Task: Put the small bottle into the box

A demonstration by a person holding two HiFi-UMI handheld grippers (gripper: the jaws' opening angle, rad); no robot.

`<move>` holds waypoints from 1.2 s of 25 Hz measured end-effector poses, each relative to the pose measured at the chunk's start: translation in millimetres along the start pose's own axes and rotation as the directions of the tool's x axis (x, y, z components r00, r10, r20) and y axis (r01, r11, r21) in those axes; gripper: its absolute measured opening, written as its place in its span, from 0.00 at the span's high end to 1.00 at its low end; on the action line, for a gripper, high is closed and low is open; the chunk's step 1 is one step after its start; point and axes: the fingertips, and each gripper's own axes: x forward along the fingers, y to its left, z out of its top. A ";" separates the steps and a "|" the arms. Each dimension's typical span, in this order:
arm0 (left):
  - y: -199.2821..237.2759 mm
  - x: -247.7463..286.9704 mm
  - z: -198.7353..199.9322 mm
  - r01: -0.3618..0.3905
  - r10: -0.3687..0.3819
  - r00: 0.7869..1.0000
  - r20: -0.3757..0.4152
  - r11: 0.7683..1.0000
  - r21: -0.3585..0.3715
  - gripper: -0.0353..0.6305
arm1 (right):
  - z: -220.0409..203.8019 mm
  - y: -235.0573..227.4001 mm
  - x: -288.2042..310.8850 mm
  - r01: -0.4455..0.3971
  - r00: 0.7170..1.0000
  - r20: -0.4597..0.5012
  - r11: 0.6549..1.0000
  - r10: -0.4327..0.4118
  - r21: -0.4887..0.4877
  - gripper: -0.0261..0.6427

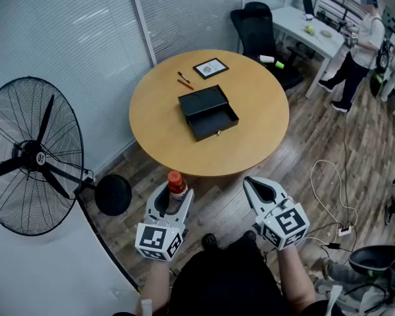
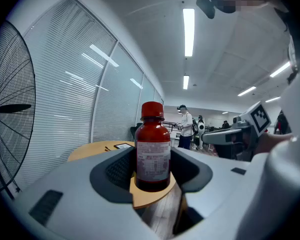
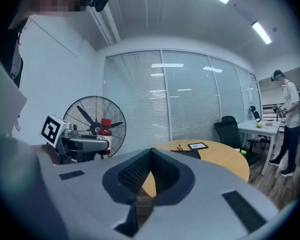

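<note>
**Table** (image 1: 263, 137): round, wood-tone, ahead of operator. Fan (image 1: 33, 157) is seen far left on floor, not involved.

**Box** (image 1: 208, 112): black, shallow, lid hinged back. It is set near table centre, and nothing is made out inside.

**L claw** (image 1: 173, 199): held short of table edge, over floor. Jaws are set wide and closed on the bottle body, w/ both pads pressed to the label zone.

**R claw** (image 1: 252, 183): jaws are brought together tip to tip, nothing btwn them. It is held beside L claw, apart from it.

**Bottle** (image 2: 152, 149): small, dark red, white label, red cap (image 2: 152, 110). It is carried upright in L claw, well apart from box.

**Handling (judged):**
- Wall is rigid, round and smooth, prob. slippery where unlabelled. Rotation in the jaws is to be expected if grip is eased.
- Glass vs plastic can't be told, so it is best treated as breakable and set down, not dropped.
- Contents look full, so modest weight for its size is assumed.
- Hold is best taken at labelled mid-body, as now, w/ cap left free.
- Box looks shallower than bottle is tall, so a lay-down is prob. needed.
</note>
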 end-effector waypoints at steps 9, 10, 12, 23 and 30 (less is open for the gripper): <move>-2.5 -11.5 -3.3 0.025 -0.025 1.000 -0.002 1.000 0.018 0.63 | -5.8 15.3 7.3 -0.021 1.000 -0.020 0.999 0.021 -0.026 0.95; -2.0 -13.2 -3.8 0.023 -0.023 1.000 -0.002 1.000 0.020 0.63 | -6.6 17.7 7.6 -0.024 0.999 -0.021 0.999 0.024 -0.024 0.95; -0.5 -15.3 -5.2 0.021 -0.021 1.000 -0.003 1.000 0.018 0.63 | -7.1 21.1 7.9 -0.027 0.999 -0.017 0.999 0.027 -0.020 0.95; 3.0 -7.7 -16.6 0.021 -0.021 0.999 -0.044 1.000 0.002 0.63 | -11.4 5.9 1.0 0.007 1.000 0.009 0.998 -0.008 0.064 0.95; -0.7 20.5 -20.7 0.033 -0.036 0.996 -0.076 0.999 -0.031 0.63 | -19.9 -23.8 13.3 0.013 1.000 -0.012 0.994 -0.012 0.106 0.95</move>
